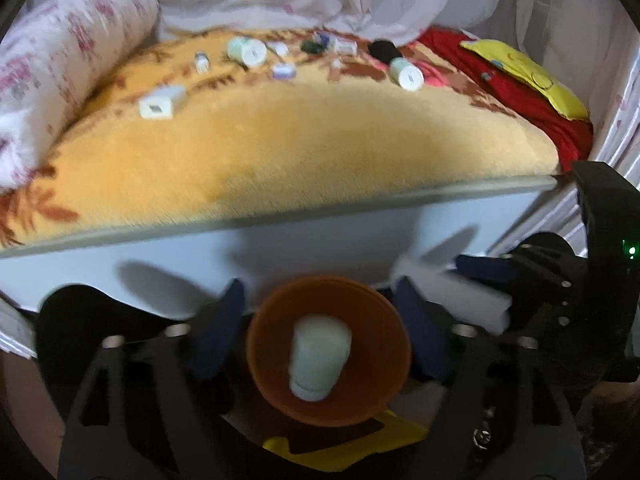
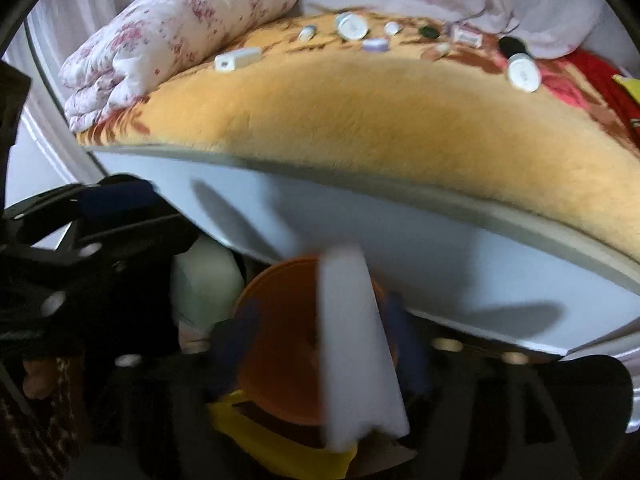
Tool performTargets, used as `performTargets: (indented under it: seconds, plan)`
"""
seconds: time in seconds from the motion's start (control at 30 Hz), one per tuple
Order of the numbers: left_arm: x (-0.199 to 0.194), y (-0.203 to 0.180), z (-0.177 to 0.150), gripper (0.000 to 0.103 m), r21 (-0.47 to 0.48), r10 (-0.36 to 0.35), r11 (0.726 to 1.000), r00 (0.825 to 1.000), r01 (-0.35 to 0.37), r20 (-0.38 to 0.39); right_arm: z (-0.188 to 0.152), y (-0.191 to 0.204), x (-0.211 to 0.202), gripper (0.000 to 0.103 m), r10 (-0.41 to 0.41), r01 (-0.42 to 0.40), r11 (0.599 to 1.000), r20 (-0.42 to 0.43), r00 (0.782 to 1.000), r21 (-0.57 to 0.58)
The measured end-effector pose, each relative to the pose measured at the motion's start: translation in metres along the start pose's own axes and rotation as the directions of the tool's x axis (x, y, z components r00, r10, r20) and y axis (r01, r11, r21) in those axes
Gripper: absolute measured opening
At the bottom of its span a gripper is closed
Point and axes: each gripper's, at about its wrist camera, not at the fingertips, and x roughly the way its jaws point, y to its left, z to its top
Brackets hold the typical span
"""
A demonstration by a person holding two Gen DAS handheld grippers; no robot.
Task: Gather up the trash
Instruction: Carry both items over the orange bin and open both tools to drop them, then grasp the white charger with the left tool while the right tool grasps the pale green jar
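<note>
Both grippers hang over the orange bin (image 1: 328, 354) at the near foot of the bed, so the dropping step looks to be in hand. The left gripper (image 1: 324, 336) has its fingers spread, and a pale bottle (image 1: 320, 360) sits free inside the bin. The right gripper (image 2: 320, 344) is spread too; a white box (image 2: 352, 356) lies between its fingers, seemingly released over the bin. The next move probably calls for a reach to the far blanket (image 1: 304, 136), where about 10 small pieces remain, such as a white carton (image 1: 162, 102).
</note>
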Motion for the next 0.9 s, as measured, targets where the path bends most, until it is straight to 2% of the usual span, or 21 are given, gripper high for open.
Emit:
performTargets:
  seconds: [0.07,0.2,0.43,0.53,0.7,0.9]
  plan:
    - [-0.006,0.003,0.003,0.088,-0.004,0.021,1.0,0.999,-0.021,0.034,0.002,-0.005,-0.005,0.071,-0.014,0.014,1.0,0.021,1.0,0.007]
    - [-0.007,0.022,0.018,0.089,-0.036,0.054,0.998,0.996,-0.052,0.075,0.007,-0.019,-0.014,0.073,-0.052,0.05,0.998,0.062,0.997,0.034]
    - [0.011,0.092,0.084,0.089,-0.155,0.191,0.974,0.963,-0.163,0.19,0.033,-0.034,-0.032,0.077,-0.096,0.087,0.995,0.184,0.978,0.056]
    - [0.027,0.112,0.106,0.089,-0.18,0.248,0.96,0.952,-0.216,0.18,0.044,-0.033,-0.035,0.077,-0.109,0.102,0.994,0.22,0.969,0.044]
    - [0.06,0.133,0.138,0.089,-0.184,0.315,0.94,0.937,-0.286,0.15,0.057,-0.034,-0.03,0.077,-0.103,0.097,0.995,0.231,0.968,0.036]
    - [0.092,0.143,0.161,0.089,-0.173,0.355,0.927,0.927,-0.333,0.117,0.066,-0.034,-0.02,0.077,-0.089,0.085,0.996,0.231,0.969,0.027]
